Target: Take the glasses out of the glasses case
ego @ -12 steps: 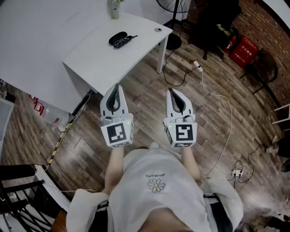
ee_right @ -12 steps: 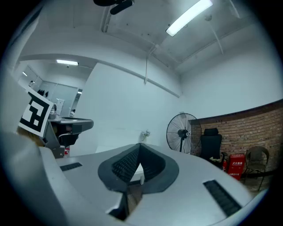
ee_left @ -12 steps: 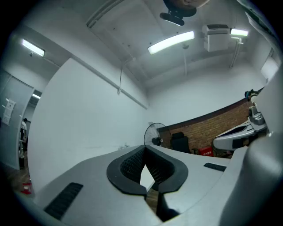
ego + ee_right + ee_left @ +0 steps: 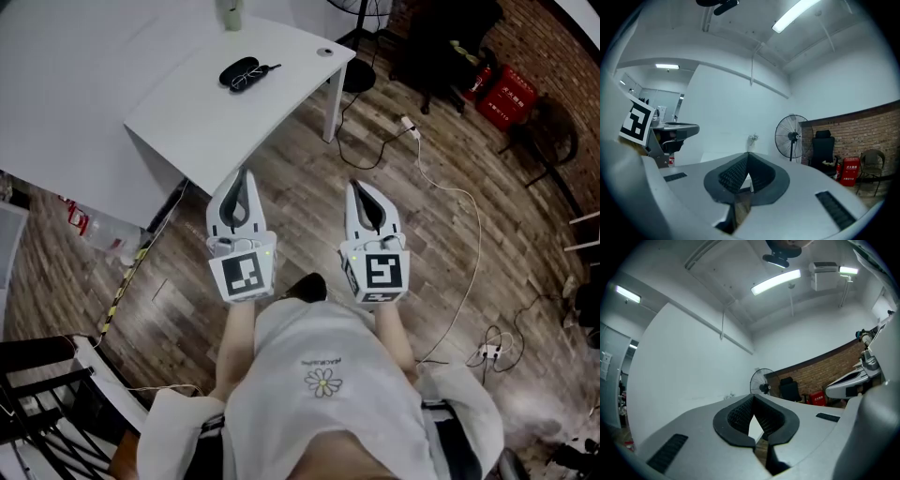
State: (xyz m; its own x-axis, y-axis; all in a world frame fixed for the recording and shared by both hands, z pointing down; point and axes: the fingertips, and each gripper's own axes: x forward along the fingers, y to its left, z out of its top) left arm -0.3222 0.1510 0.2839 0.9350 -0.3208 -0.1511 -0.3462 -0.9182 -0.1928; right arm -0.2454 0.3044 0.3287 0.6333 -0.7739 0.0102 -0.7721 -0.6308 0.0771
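A black glasses case (image 4: 239,73) lies on the white table (image 4: 187,112) at the upper left of the head view, with what looks like a pair of glasses (image 4: 255,75) on or beside it. Both grippers hang over the wooden floor, well short of the table. My left gripper (image 4: 242,176) is shut and holds nothing; in the left gripper view its jaws (image 4: 753,397) meet at the tips. My right gripper (image 4: 357,187) is likewise shut and empty, and in the right gripper view its jaws (image 4: 748,153) are closed. Neither gripper view shows the case.
A pale vase (image 4: 230,13) and a small round cap (image 4: 325,52) stand on the table. Cables (image 4: 441,187) and a power strip (image 4: 410,133) lie on the floor at the right. A fan (image 4: 792,137), a black chair (image 4: 823,147) and red boxes (image 4: 502,101) stand by the brick wall.
The table and case have shifted slightly up and left in the head view. A dark shoe tip now shows between the grippers. Both grippers stay shut and level.
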